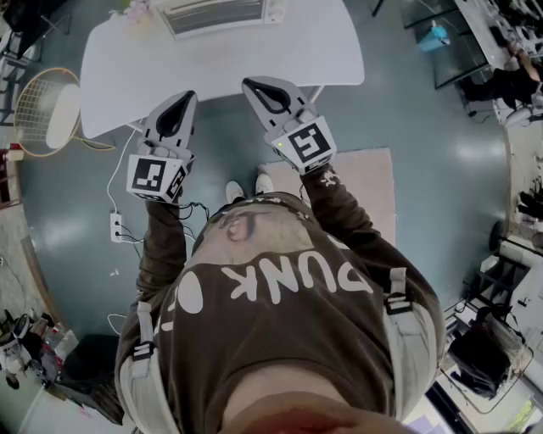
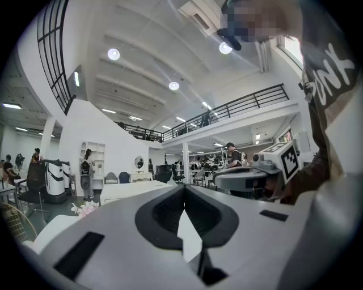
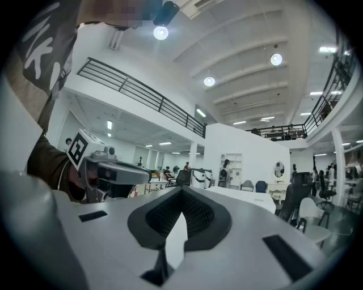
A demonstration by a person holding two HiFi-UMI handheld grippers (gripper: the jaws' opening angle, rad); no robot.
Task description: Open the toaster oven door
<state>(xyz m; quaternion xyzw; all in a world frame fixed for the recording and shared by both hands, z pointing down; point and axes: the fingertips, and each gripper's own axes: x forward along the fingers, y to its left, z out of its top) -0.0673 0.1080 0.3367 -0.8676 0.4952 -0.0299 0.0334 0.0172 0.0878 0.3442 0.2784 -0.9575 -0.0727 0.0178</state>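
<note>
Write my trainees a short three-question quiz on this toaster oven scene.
1. True or false: the left tool is gripping the toaster oven.
2. What lies on the floor left of the table? A) racket B) ladder C) bucket
3. Fill in: the jaws of the right tool are ____.
Key: 1 false, it is held clear of the oven, shut and empty; 2 A; 3 shut, with nothing between them.

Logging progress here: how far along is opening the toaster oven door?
Done: nothing visible; the toaster oven sits untouched across the table. In hand: nothing; the left gripper and right gripper are shut and empty, over its near edge. Left: reach the oven and open it.
</note>
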